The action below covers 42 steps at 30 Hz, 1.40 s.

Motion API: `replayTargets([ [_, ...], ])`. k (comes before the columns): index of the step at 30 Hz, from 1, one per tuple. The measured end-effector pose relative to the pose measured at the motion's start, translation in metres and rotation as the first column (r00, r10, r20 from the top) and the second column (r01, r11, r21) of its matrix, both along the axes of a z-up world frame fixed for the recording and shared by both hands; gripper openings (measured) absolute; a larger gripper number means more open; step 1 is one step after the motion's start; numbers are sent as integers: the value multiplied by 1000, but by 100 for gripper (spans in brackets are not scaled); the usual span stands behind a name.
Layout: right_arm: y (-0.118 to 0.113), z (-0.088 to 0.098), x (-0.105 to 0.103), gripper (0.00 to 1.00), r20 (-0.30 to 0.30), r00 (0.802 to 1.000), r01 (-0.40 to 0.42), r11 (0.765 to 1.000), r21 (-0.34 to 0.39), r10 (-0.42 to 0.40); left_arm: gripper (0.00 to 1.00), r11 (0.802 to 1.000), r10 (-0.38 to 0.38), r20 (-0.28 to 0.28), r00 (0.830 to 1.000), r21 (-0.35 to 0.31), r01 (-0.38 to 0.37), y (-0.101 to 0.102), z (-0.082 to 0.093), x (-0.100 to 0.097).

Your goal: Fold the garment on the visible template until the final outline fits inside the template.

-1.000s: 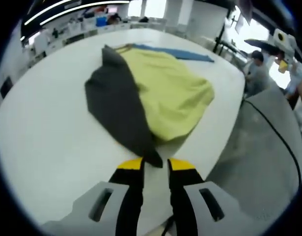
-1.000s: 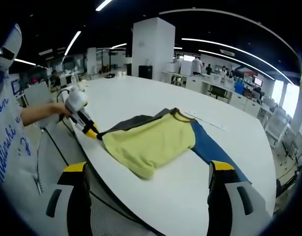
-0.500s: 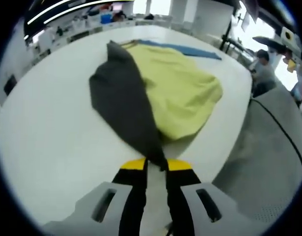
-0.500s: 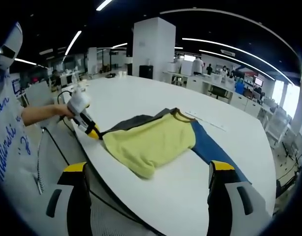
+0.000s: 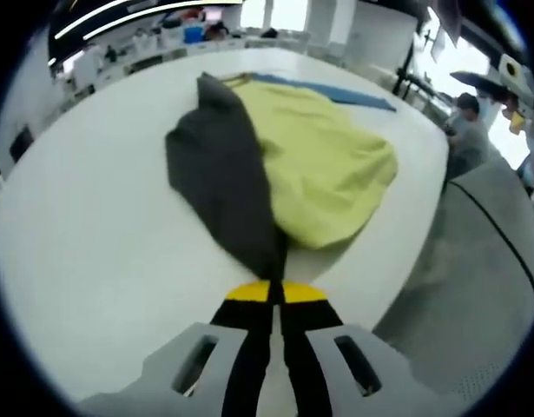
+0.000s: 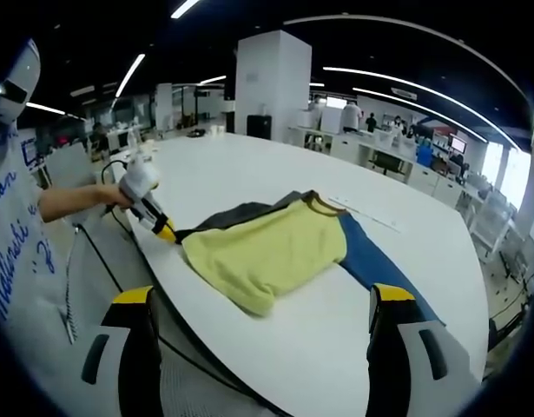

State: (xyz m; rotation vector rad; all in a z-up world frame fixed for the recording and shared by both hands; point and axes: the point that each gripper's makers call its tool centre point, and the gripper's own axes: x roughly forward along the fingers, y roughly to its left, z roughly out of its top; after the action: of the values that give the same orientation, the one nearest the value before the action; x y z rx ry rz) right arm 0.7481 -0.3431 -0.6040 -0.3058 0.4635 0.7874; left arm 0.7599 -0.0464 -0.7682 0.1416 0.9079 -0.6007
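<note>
A garment lies on the white table (image 5: 84, 226): yellow body (image 5: 323, 165), dark grey sleeve (image 5: 223, 182) and a blue sleeve (image 5: 336, 89) at the far side. My left gripper (image 5: 271, 291) is shut on the tip of the grey sleeve near the table's edge. In the right gripper view the same left gripper (image 6: 167, 233) pinches that sleeve tip beside the yellow body (image 6: 267, 252), and the blue sleeve (image 6: 375, 265) runs toward me. My right gripper (image 6: 262, 295) stands wide open, above the table's near edge and apart from the cloth.
A hand (image 6: 110, 193) holds the left gripper from beyond the table's edge. A black cable (image 6: 93, 252) trails over the grey floor there. A thin pale strip (image 6: 362, 213) lies past the garment. A seated person (image 5: 464, 122) is off to the right.
The left jaws have come together on the grey sleeve tip, where a gap showed before. The right gripper view is unchanged.
</note>
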Motion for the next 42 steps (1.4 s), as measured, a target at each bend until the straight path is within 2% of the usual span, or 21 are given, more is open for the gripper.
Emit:
replayTargets([
  [3, 1, 0, 0, 100, 0, 1000, -1, 1000, 0, 1, 0, 999, 15, 10, 1000, -34, -15, -2, 5, 2],
  [11, 4, 1, 1, 100, 2, 1000, -8, 1000, 3, 8, 0, 997, 47, 17, 999, -55, -46, 1, 13, 6],
  [18, 3, 1, 1, 100, 4, 1000, -4, 1000, 1, 4, 0, 998, 65, 38, 997, -28, -64, 10, 17, 12],
  [23, 2, 3, 1, 100, 6, 1000, 0, 1000, 11, 0, 0, 995, 89, 48, 995, -45, -86, 17, 24, 18],
  [27, 2, 3, 0, 100, 5, 1000, 1, 1000, 10, -1, 0, 996, 94, 71, 993, -11, -94, 27, 29, 24],
  [35, 1, 2, -1, 100, 5, 1000, 1, 1000, 4, -1, 0, 992, 126, 104, 987, 4, -127, 49, 46, 40],
  [42, 1, 5, -2, 100, 10, 1000, -4, 1000, 0, 4, 0, 990, 140, 120, 983, 11, -142, 62, 54, 48],
])
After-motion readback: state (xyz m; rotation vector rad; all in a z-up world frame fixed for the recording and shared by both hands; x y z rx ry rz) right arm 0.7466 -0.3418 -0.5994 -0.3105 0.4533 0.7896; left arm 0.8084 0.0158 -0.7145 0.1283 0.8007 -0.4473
